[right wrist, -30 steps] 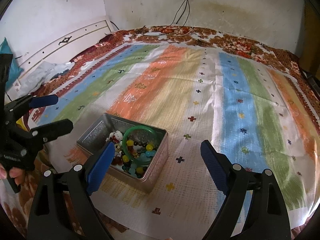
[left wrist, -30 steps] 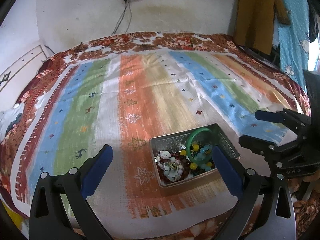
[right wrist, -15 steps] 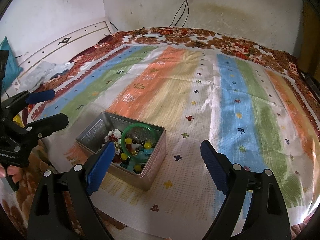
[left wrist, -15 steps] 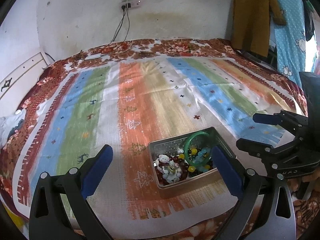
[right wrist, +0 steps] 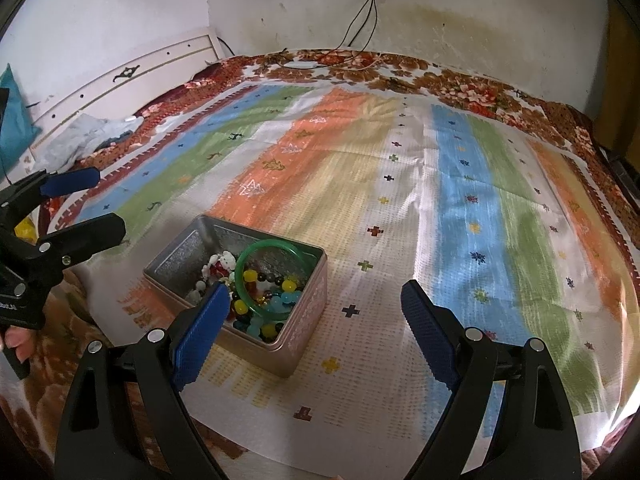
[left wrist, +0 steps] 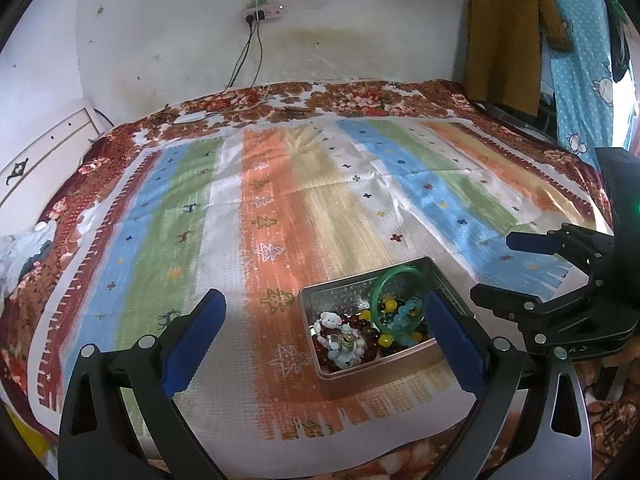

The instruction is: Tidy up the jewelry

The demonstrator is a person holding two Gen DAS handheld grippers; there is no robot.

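From the left wrist camera, the left claw (left wrist: 324, 326) fills the bottom of the frame with its two blue pads spread wide and nothing between them. Behind its right pad, in the lower centre, an open metal tin (left wrist: 362, 294) sits on a striped cloth (left wrist: 280, 208) spread over a bed. Inside the tin a green bangle (left wrist: 394, 304) leans over a heap of coloured beads (left wrist: 384, 320), with a small white bear charm (left wrist: 331, 320) to their left. The right claw (left wrist: 508, 266) enters from the right edge, also spread open and empty. A power strip (left wrist: 264, 11) hangs on the wall at the top. From the right wrist camera, the right claw (right wrist: 314, 330) spans the bottom of the frame, pads wide apart and empty. The tin (right wrist: 304, 308) lies left of centre, partly behind the left pad, the bangle (right wrist: 272, 278) upright among the beads. The left claw (right wrist: 92, 200) shows at the left edge, open, a fingertip (right wrist: 16, 342) of the person visible beneath it.
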